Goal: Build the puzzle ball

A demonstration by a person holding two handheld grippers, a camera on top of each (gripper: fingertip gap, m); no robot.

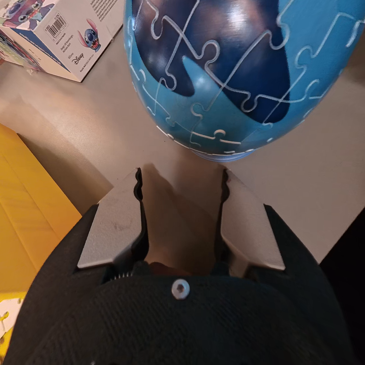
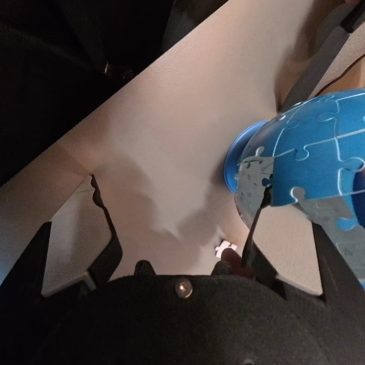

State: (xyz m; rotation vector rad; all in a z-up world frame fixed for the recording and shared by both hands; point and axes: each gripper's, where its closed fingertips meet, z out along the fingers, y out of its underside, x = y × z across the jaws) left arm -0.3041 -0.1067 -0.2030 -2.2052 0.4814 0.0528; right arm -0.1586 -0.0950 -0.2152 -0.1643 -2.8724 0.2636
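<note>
Right now the puzzle ball (image 1: 227,79), blue with a darker blue patch across its pieces, sits on a small blue stand (image 2: 236,156) on the pale desk (image 1: 98,118). Just short of it hovers the left gripper (image 1: 181,171), its fingers (image 1: 122,213) set apart with nothing between them, only bare desk showing in the gap. From the right wrist view, the right gripper (image 2: 179,181) has its fingers spread wide; the near one (image 2: 69,233) stands over the desk, while the far one reaches to the ball's open edge, where the grey undersides of pieces (image 2: 252,177) show, though I cannot tell whether it touches. A loose white puzzle piece (image 2: 225,247) lies on the desk close under that gripper. Off to the far left in the left wrist view lies the printed puzzle box (image 1: 65,39), and a yellow sheet (image 1: 29,207) covers the desk's near left side.
</note>
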